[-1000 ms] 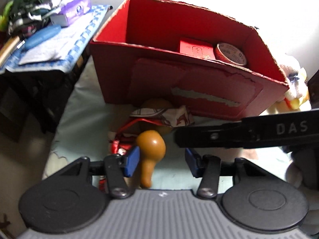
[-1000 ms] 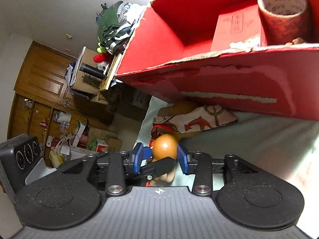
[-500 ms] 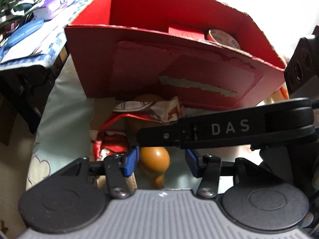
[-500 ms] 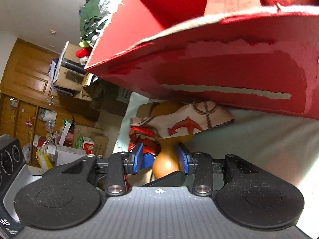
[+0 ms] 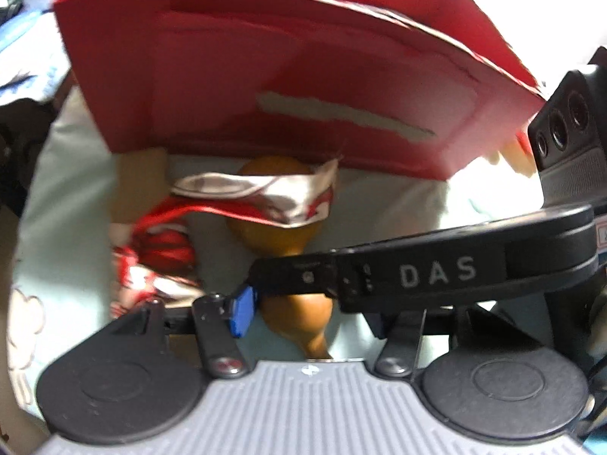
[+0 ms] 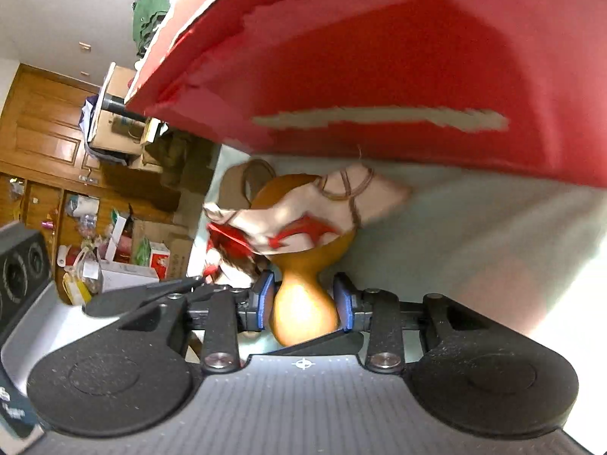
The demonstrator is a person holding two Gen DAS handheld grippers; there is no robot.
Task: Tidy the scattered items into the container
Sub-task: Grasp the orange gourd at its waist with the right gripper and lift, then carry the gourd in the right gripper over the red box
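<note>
Since a second ago: both cameras have sunk low — the red box [image 6: 398, 76] wall now fills the view.
Right gripper [image 6: 303, 301]: my pads flank the gourd [image 6: 303, 314] bulb, seemingly touching.
Left gripper [image 5: 303, 313]: spread wide around the gourd, not clamped.
Gourd: lies on pale bedding [image 6: 474, 220], cloth [image 6: 315, 208] draped over it, just before the box.
Handling: hard, smooth, likely light and slippery — I'd grip the narrow waist.

The only text that can be read is "DAS", in pale capital letters on the black finger of the right tool [image 5: 303, 276].
</note>
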